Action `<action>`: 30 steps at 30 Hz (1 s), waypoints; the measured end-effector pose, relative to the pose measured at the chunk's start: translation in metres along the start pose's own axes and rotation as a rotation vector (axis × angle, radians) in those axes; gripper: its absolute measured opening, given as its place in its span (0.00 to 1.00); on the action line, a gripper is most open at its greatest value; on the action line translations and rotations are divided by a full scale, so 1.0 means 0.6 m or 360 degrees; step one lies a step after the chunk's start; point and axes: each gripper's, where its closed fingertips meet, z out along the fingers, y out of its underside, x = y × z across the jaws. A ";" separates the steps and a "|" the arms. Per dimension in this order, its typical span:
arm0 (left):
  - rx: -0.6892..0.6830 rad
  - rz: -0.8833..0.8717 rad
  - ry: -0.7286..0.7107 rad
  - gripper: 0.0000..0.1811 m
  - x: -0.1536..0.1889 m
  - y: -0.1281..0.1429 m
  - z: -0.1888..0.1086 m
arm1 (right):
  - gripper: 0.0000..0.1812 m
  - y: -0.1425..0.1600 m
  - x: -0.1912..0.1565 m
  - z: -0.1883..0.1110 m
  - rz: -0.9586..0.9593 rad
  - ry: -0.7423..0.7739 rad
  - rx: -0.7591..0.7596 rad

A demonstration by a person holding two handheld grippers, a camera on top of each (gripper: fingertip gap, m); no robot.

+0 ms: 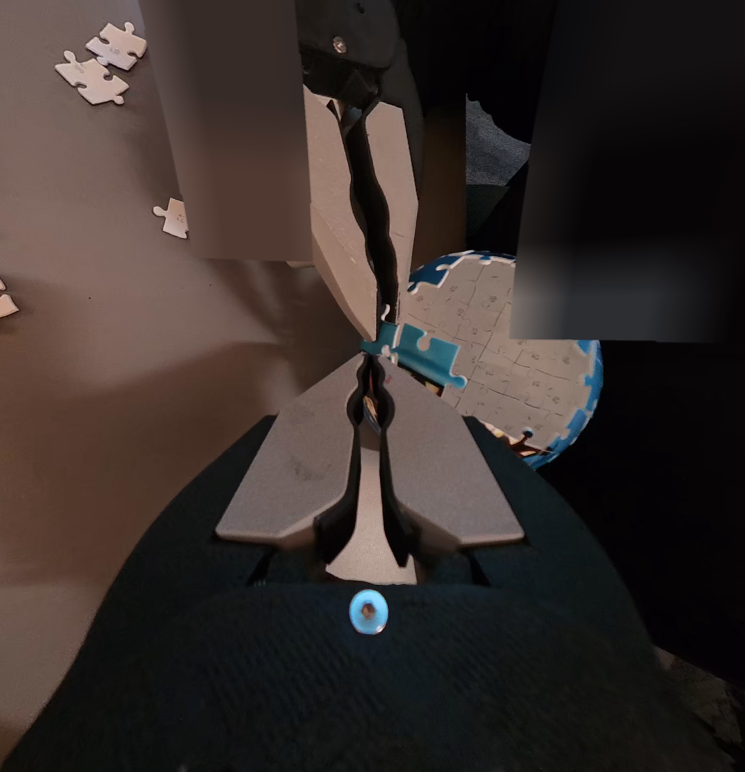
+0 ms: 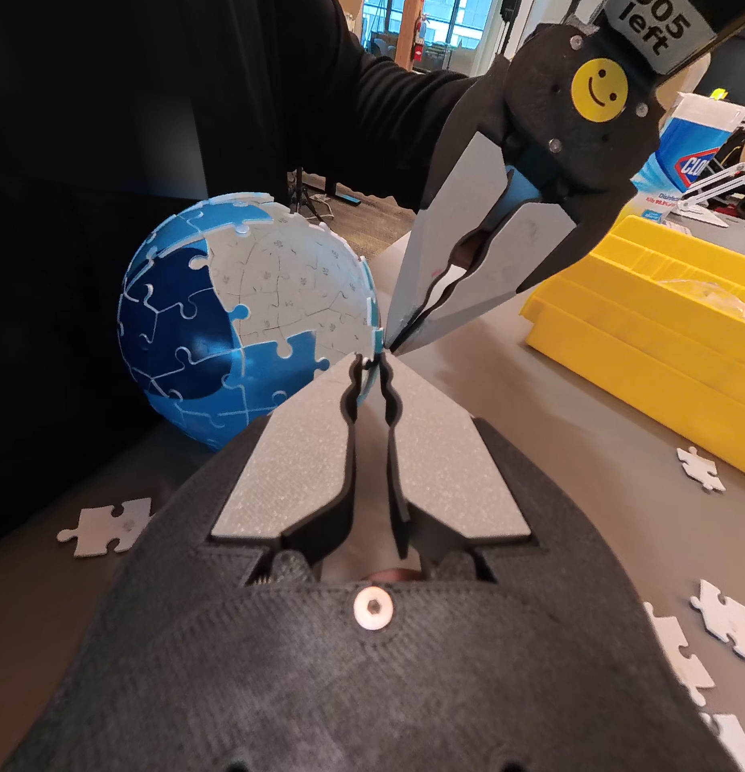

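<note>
Dark textured gripper bodies fill the near bottom of both wrist views, each with two grey fingers tapering forward to a meeting point. At that point the left gripper point(image 1: 373, 361) and the right gripper point(image 2: 373, 361) pinch the rim of a partly built puzzle globe point(image 2: 245, 326), tip to tip. Both sets of fingers are drawn together on the thin open edge of the shell, the left on a blue piece point(image 1: 425, 355) at the rim, the right just beside it. In the right wrist view the left gripper point(image 2: 394, 340) comes down from the upper right, its tips touching the same edge.

The globe sits at the table's point(image 2: 467, 397) near-left edge, against a person's dark clothing point(image 2: 195, 104). Its outer face is blue, its inner face pale grey.

Right of the grippers the tabletop lies open up to a yellow bin point(image 2: 655, 313), with a wipes canister point(image 2: 692, 154) behind it. Loose white pieces point(image 2: 726, 618) lie scattered at the near right, one piece point(image 2: 105, 526) at the near left. In the left wrist view further loose pieces point(image 1: 99, 62) lie far left, well apart from the fingers.
</note>
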 end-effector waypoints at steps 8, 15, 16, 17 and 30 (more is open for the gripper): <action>-0.0001 0.0014 -0.0007 0.00 0.002 -0.002 -0.001 | 0.01 0.000 0.005 -0.004 0.0040 -0.0014 0.0028; 0.0020 0.0002 0.0018 0.00 0.004 -0.003 -0.002 | 0.02 -0.001 0.002 -0.005 0.0042 -0.0035 0.0037; 0.0020 0.0005 0.0017 0.00 0.004 -0.003 -0.001 | 0.02 -0.001 0.000 -0.005 0.0033 -0.0035 0.0032; 0.0017 0.0006 0.0016 0.00 0.005 -0.003 -0.001 | 0.02 -0.002 -0.001 -0.004 0.0027 -0.0035 0.0027; 0.0019 0.0014 0.0011 0.00 0.005 -0.005 -0.001 | 0.02 -0.009 0.001 0.005 -0.0073 0.0049 0.0010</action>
